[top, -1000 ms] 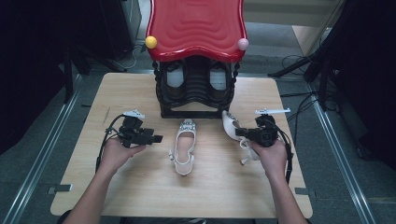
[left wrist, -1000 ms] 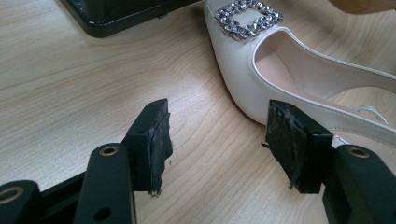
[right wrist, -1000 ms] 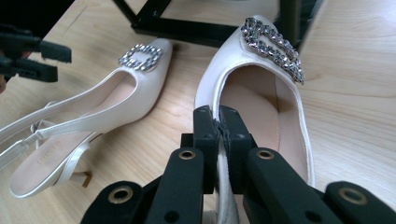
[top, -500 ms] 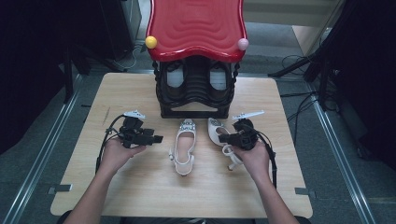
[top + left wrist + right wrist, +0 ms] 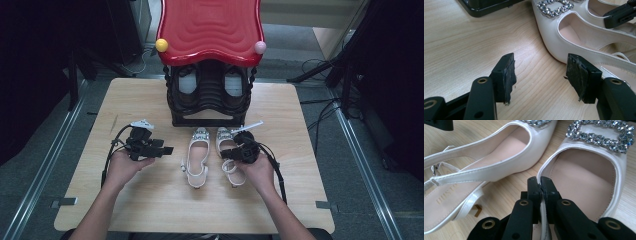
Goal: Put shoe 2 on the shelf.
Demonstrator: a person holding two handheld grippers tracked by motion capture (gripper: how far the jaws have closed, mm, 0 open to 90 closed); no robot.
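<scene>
Two white slingback shoes with rhinestone buckles lie side by side on the wooden table [image 5: 150,210], toes toward the rack. My right gripper [image 5: 226,152] [image 5: 541,185] is shut on the side rim of the right shoe [image 5: 226,136] [image 5: 586,177], with the thin upper edge pinched between the pads. The left shoe [image 5: 198,156] [image 5: 499,157] [image 5: 574,37] lies free just beside it. My left gripper [image 5: 167,150] [image 5: 541,72] is held open left of that shoe, jaws wide apart over bare wood and holding nothing.
A black shoe rack [image 5: 210,100] with a red wavy top [image 5: 210,30] stands at the back centre; its base [image 5: 486,5] is just beyond the toes. Dark shoes sit inside it. Cables trail from both grippers. Bare wood lies at the front and both sides.
My right hand has carried the right shoe leftward and down, from tilted at the right to level beside the left shoe. The left hand and left shoe have stayed put.
</scene>
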